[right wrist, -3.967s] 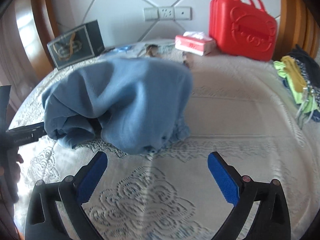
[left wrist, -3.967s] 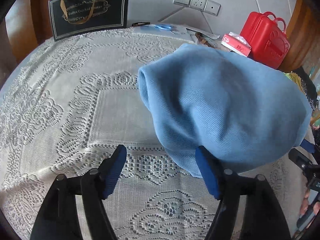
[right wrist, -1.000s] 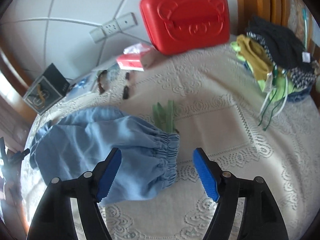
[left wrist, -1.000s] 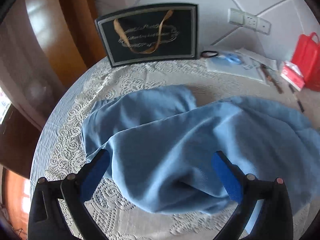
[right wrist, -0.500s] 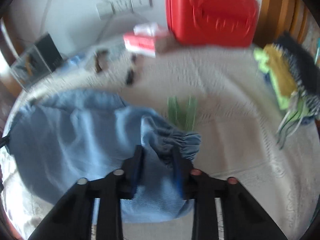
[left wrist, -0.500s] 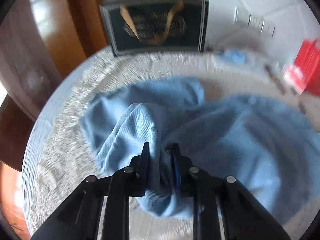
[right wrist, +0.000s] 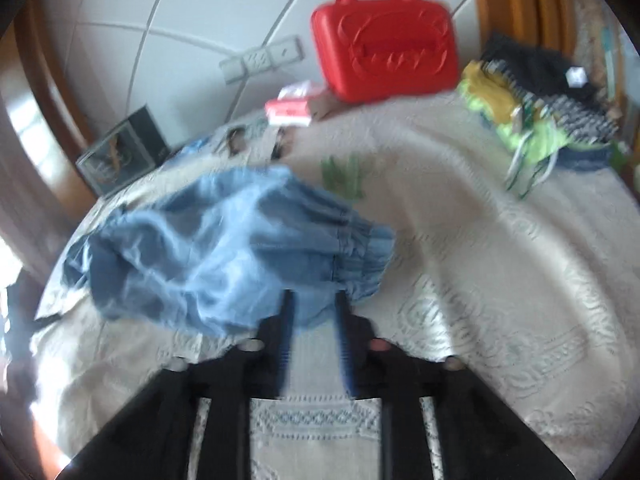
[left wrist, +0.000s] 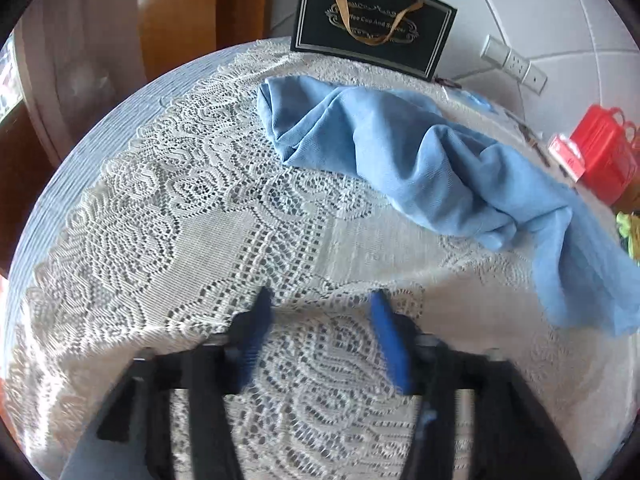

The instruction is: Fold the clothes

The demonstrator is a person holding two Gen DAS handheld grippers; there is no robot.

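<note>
My left claw [left wrist: 320, 336]: released — its blue pads have just been parting, with only bare cloth between them.
My right claw [right wrist: 314, 328]: narrowly parted, the jaws having just been easing apart; the garment's hem lies between the tips, but blur keeps me from telling whether the pads press on it.
Under both claws: a cream lace tablecloth [left wrist: 168, 216], patterned and flat.
The task's thing: a soft light-blue pair of trousers with a gathered elastic waistband [right wrist: 224, 256], bunched in a long rumple. From my left claw it lies ahead and off to the right, well apart; at my right claw it is at the fingertips, waistband just beyond and to the right.
How it will handle: I judge it light, limp and non-slippery — it will sag and crease wherever it is unsupported.
Where I would take hold: the thick gathered waistband for one claw, the leg hem at the far end for the other, so it can be stretched flat before folding.
Farther out: a black paper gift bag with tan handles [left wrist: 372, 28] at the wall, a red plastic case with handles [right wrist: 384, 40], a heap of other clothes [right wrist: 536, 96].
</note>
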